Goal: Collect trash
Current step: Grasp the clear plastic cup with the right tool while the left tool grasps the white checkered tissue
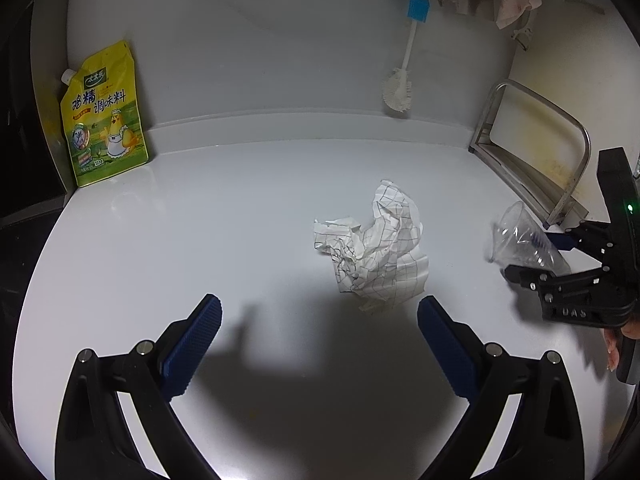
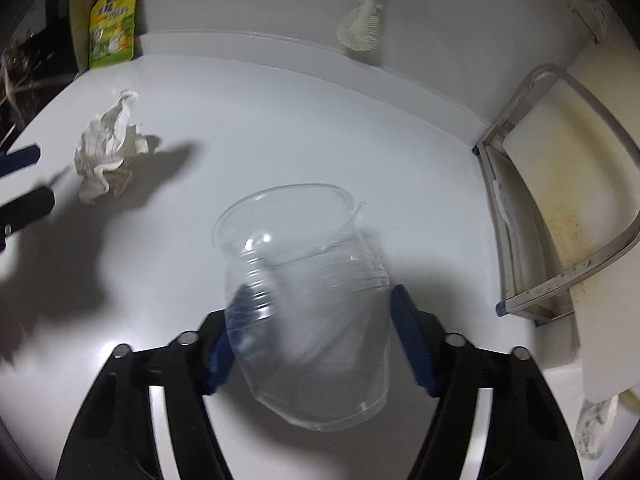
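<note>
Trouble looked most likely at the clear, ribbed plastic cup (image 2: 308,312), lying on its side low in the centre of the right wrist view, rim toward the top of the frame. The right gripper (image 2: 316,332) had its blue-padded jaws pinching the cup's walls from either side, and the thin shell already looked bowed. Too hard a squeeze, I judged, could crumple it and let it squirt out; too light, and it might slip on the lift. In the left wrist view the left gripper (image 1: 320,344) hung low in the frame, jaws spread wide with nothing between them, the crumpled white grid-printed paper (image 1: 374,244) sitting just above them on the glossy white countertop (image 1: 200,220). A careless close there could nudge the light paper away.
</note>
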A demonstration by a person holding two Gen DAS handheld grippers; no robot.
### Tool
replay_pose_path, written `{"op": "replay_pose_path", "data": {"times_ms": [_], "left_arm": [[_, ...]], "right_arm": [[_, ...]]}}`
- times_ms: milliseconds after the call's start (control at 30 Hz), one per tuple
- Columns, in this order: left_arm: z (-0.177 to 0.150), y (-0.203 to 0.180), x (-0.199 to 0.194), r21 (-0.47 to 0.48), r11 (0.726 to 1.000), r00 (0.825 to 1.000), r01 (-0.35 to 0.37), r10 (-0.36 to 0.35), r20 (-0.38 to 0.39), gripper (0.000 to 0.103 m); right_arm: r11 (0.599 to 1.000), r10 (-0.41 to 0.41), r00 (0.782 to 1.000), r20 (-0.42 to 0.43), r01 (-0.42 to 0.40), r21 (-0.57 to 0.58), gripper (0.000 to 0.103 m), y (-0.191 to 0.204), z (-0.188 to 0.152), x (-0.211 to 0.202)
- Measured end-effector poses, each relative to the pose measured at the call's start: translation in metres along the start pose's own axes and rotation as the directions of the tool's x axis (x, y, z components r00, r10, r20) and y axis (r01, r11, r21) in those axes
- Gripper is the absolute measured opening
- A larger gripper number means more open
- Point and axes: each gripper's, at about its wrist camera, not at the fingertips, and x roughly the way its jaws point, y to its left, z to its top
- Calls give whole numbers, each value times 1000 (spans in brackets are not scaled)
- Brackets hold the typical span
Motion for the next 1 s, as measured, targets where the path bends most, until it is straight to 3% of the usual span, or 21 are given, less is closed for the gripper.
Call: {"op": "replay_pose_path", "data": {"times_ms": [33, 133, 233, 500, 667, 833, 1000], "left_arm": [[0, 0, 0, 1, 1000, 1000, 0, 0, 1, 97], [1, 1, 0, 2, 1000, 1000, -7, 7, 8, 97], [1, 2, 0, -7, 1000, 1000, -1, 1, 8, 97], [3, -2, 6, -1, 1000, 1000, 7, -7, 5, 97], [9, -5, 15, -4, 1000, 1000, 5, -5, -6, 97], [17, -11, 22, 2, 1000, 1000, 20, -20, -15, 97], [24, -24, 35, 36, 999, 1000, 9, -8, -25, 97]], "right_arm": [[1000, 2, 1000, -10, -2, 19, 36, -2, 0, 2], [999, 16, 1000, 4, -16, 47, 32, -5, -3, 0], [996, 12, 1000, 20, -14, 90, 30, -9, -9, -6], [948, 110, 984, 137, -145, 282, 30, -19, -51, -56], [927, 140, 978, 158, -185, 326, 30, -21, -69, -76], [887, 191, 957, 220, -264, 378, 30, -28, -79, -88], [879, 202, 948, 247, -287, 380, 30, -31, -81, -88]]}}
